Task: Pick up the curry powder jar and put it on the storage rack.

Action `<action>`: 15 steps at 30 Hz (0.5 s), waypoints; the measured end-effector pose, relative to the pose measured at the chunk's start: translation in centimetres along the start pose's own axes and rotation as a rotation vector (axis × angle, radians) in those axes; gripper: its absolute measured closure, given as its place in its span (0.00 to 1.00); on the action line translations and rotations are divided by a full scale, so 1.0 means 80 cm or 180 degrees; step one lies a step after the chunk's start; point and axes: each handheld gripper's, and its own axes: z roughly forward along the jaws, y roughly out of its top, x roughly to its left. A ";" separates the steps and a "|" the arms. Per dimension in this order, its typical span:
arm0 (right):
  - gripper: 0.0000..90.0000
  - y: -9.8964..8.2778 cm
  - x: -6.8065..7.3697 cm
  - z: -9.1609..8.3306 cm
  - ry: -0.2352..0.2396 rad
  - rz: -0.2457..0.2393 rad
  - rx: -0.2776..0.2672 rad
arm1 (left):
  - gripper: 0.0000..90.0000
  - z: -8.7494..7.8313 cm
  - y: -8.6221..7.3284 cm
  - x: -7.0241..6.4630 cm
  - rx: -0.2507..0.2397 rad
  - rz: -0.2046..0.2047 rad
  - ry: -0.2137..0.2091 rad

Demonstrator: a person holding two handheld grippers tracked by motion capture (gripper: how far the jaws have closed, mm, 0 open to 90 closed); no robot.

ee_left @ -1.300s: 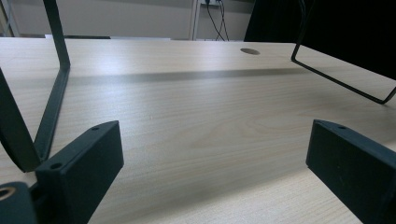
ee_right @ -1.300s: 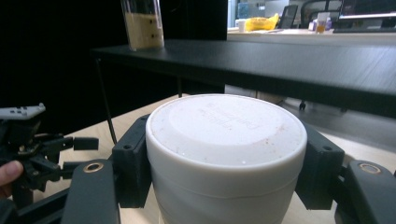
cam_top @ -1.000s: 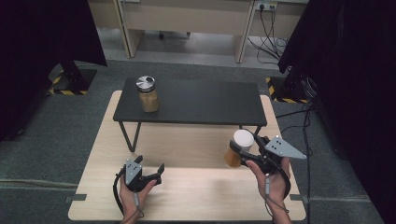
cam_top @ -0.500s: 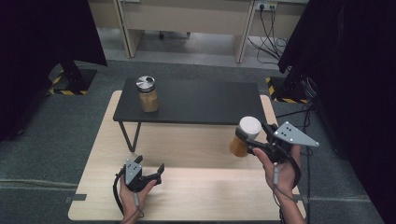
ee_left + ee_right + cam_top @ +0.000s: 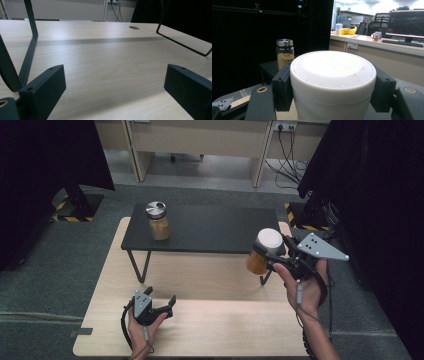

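My right gripper [image 5: 270, 256] clamps the white-lidded jar [image 5: 263, 251] in midair; clipping the black shelf [image 5: 210, 227] edge at ten o'clock could dislodge it. Left gripper [image 5: 159, 300] gapes empty.

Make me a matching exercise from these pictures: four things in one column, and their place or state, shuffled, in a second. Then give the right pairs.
Things
1. white-lidded jar
2. metal-lidded jar
3. left tool
4. black shelf

Places or states
A. stands on thin metal legs on the wooden table
B. open, low over the wooden table, nothing between its jaws
C. clamped in the right tool, held in the air
D. stands upright on the black shelf's left end

Pairs: 1-C, 2-D, 3-B, 4-A
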 end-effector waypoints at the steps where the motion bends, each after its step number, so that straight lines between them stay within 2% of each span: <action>1: 0.38 0.003 -0.001 0.002 -0.0002 -0.0008 -0.0001 | 0.03 0.000 0.000 0.000 0.0000 0.0001 0.0001; 8: 0.38 0.019 -0.010 0.013 0.0013 -0.0039 0.0023 | 0.03 0.000 0.000 0.001 0.0005 -0.0016 -0.0009; 14: 0.38 0.028 -0.020 0.031 -0.0016 -0.0015 0.0025 | 0.03 0.000 0.001 0.000 0.0015 0.0002 -0.0004; 15: 0.38 0.030 -0.024 0.041 -0.0027 0.0007 0.0007 | 0.03 0.000 0.001 0.000 0.0012 0.0001 -0.0004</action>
